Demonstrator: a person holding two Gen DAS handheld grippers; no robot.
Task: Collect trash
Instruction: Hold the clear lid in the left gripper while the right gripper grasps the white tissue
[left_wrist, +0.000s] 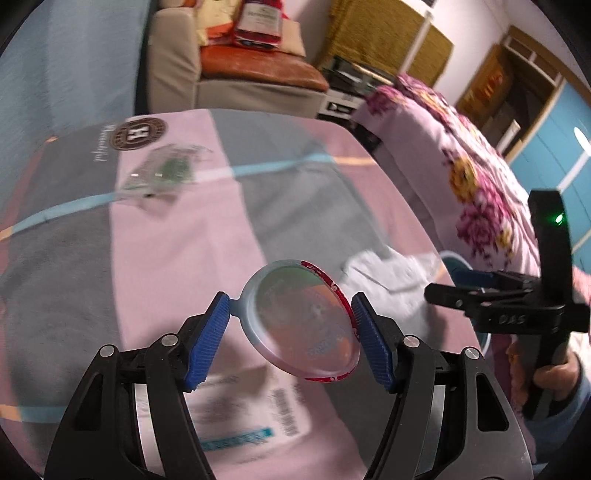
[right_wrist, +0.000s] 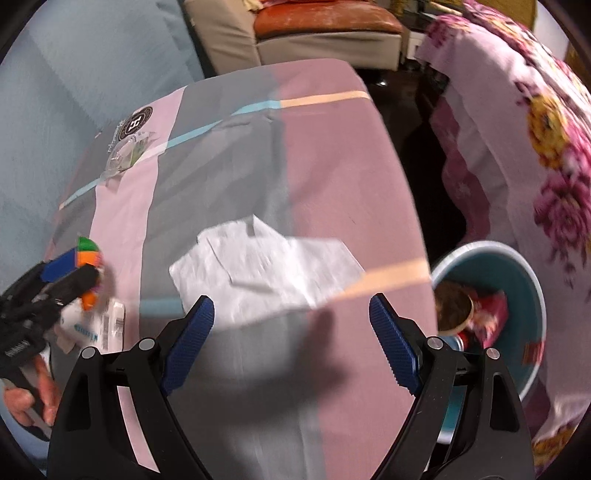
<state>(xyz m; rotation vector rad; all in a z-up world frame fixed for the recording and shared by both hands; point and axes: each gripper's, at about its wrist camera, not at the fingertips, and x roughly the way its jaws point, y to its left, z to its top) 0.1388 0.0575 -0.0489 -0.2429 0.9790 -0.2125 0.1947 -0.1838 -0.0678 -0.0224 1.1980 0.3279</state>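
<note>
Blue ribbed pads of the left hand-held gripper (left_wrist: 290, 336) are clamped on a round plastic lid (left_wrist: 301, 321), one pad on each edge; the lid is see-through with a red and pale rim and colourful print. It is held above the worktop (left_wrist: 177, 258), which is covered in a pink and grey cloth with light blue and peach stripes. Below the lid lies a white packet with a barcode (left_wrist: 243, 410). Farther off on the cloth sits a clear wrapper with green inside (left_wrist: 162, 173). The right hand-held gripper (right_wrist: 291, 339) is spread wide with nothing between its pads, hanging over a crumpled white tissue (right_wrist: 266, 266). Just off the worktop's right edge stands a teal bin (right_wrist: 517, 295) holding a paper cup (right_wrist: 454, 306) and red wrappers.
</note>
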